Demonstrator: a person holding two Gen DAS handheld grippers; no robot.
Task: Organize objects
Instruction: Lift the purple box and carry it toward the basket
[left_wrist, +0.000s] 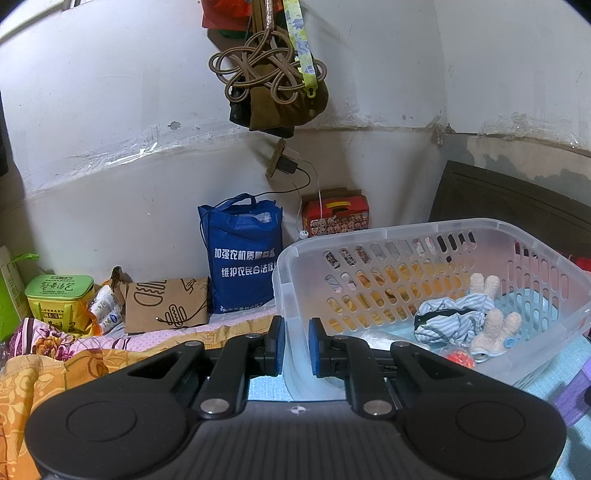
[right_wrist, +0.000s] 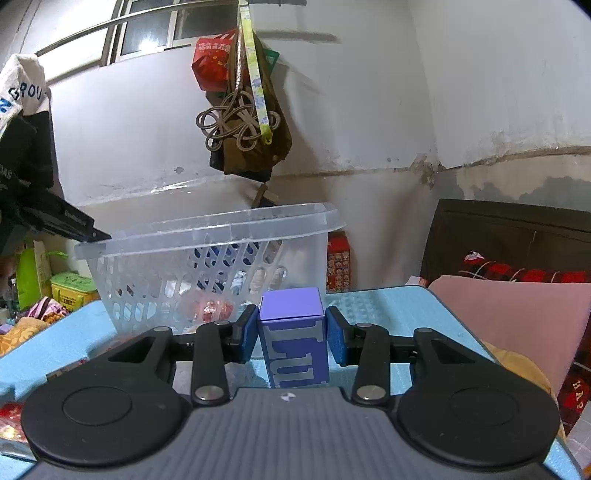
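A clear plastic basket (left_wrist: 436, 230) stands on the blue mat; inside lie a striped blue cloth (left_wrist: 450, 319), a cream plush toy (left_wrist: 495, 328) and a small red item (left_wrist: 458, 358). My left gripper (left_wrist: 296, 345) is shut on the basket's near-left corner wall, one pad on each side of it. In the right wrist view the same basket (right_wrist: 207, 229) sits just ahead, with the left gripper's black body (right_wrist: 55, 219) at its left rim. My right gripper (right_wrist: 291, 336) is shut on an upright purple box (right_wrist: 291, 332) with pale lettering, a little short of the basket.
A blue tote bag (left_wrist: 242, 254), a brown paper bag (left_wrist: 166, 306), a green tin (left_wrist: 59, 302) and a red box (left_wrist: 336, 216) line the wall behind. Bags and a cord hang from above (left_wrist: 266, 74). A pink pillow (right_wrist: 509, 314) lies right of the blue mat (right_wrist: 369, 302).
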